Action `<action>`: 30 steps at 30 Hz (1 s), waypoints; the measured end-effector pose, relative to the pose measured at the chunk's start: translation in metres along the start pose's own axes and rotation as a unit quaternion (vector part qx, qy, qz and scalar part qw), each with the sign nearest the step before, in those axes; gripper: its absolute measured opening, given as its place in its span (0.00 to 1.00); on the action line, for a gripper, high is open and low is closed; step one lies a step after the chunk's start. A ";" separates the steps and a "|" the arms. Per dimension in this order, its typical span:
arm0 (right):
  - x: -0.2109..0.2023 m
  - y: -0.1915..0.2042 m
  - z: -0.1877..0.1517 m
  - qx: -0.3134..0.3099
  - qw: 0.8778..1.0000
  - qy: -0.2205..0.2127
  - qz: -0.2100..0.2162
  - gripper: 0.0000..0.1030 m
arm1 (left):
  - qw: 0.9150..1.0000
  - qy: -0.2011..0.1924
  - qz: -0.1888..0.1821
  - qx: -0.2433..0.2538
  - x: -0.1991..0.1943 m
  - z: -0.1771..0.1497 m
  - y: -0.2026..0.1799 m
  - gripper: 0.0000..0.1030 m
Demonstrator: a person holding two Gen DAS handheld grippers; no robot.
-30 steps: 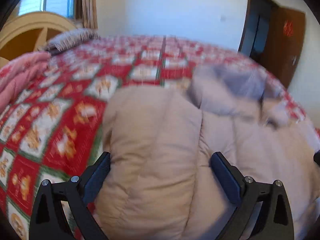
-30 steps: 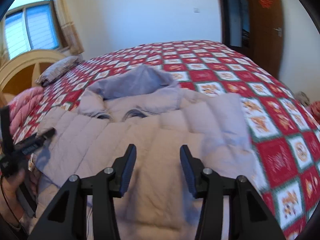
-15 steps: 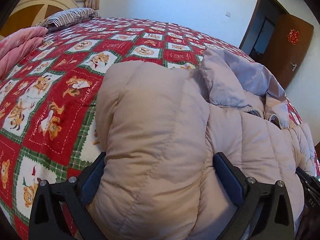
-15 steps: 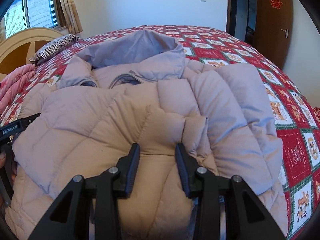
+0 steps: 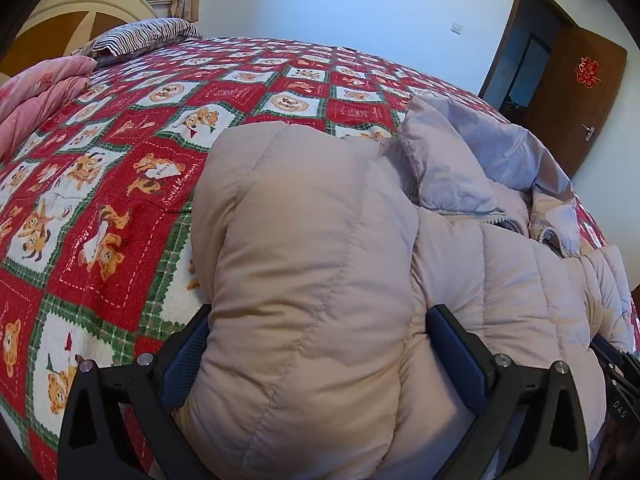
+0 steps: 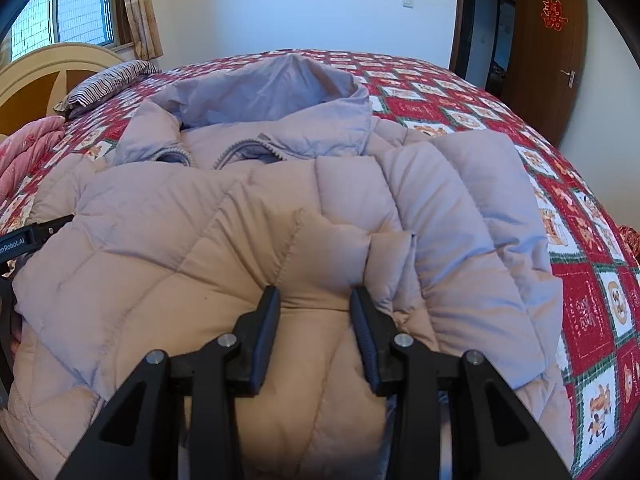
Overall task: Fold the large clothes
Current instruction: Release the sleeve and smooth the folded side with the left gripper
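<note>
A beige quilted puffer jacket [image 6: 248, 248] with a grey-lilac hood [image 6: 276, 88] lies on the bed, hood toward the far wall. In the left wrist view a thick folded sleeve of the jacket [image 5: 304, 280] bulges between the wide-apart fingers of my left gripper [image 5: 316, 344], which touches it on both sides. In the right wrist view my right gripper [image 6: 316, 312] is pinched on a fold of the jacket near a sleeve end. The left gripper also shows at the left edge of the right wrist view [image 6: 28, 240].
The bed has a red and white checked teddy-bear cover [image 5: 120, 200]. A pink quilt [image 5: 36, 96] and a striped pillow [image 5: 140, 36] lie by the cream headboard [image 5: 80, 12]. A brown door [image 5: 576, 92] stands open at the far right.
Both grippers have dropped and moved in onto the jacket. The right gripper's fingers have narrowed onto a fold. The left gripper now straddles the folded sleeve.
</note>
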State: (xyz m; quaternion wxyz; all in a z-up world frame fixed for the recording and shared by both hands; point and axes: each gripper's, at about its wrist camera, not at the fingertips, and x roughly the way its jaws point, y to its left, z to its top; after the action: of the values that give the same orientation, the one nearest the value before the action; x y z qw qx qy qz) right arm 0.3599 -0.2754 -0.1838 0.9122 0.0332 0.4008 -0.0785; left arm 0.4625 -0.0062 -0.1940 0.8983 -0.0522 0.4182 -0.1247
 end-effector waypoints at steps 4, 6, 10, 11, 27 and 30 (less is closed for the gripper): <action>0.000 0.001 0.000 0.000 1.000 -0.001 -0.001 0.38 | 1.000 0.000 -0.001 0.000 0.000 0.000 0.000 0.99; 0.000 0.001 0.000 -0.001 1.000 -0.002 -0.002 0.38 | 1.000 0.000 -0.001 -0.001 0.000 0.000 0.000 0.99; 0.001 0.002 -0.001 -0.003 1.000 -0.003 -0.004 0.38 | 1.000 0.001 0.001 0.000 -0.002 0.000 -0.001 0.99; 0.001 0.002 -0.001 -0.003 1.000 -0.003 -0.005 0.38 | 1.000 0.004 0.003 0.000 -0.002 0.001 0.000 0.99; 0.004 -0.058 0.027 0.047 0.998 0.001 -0.052 0.62 | 0.997 -0.019 0.052 0.051 0.011 0.018 -0.035 0.99; 0.008 -0.057 0.022 0.037 0.998 -0.003 -0.052 0.64 | 0.997 -0.033 0.048 0.045 0.010 0.010 -0.032 0.99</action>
State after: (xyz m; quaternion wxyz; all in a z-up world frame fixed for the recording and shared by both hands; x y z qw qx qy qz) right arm 0.3715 -0.3352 -0.1751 0.9062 0.0457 0.3960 -0.1408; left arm 0.4705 -0.0404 -0.1891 0.9179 0.0044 0.3845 -0.0983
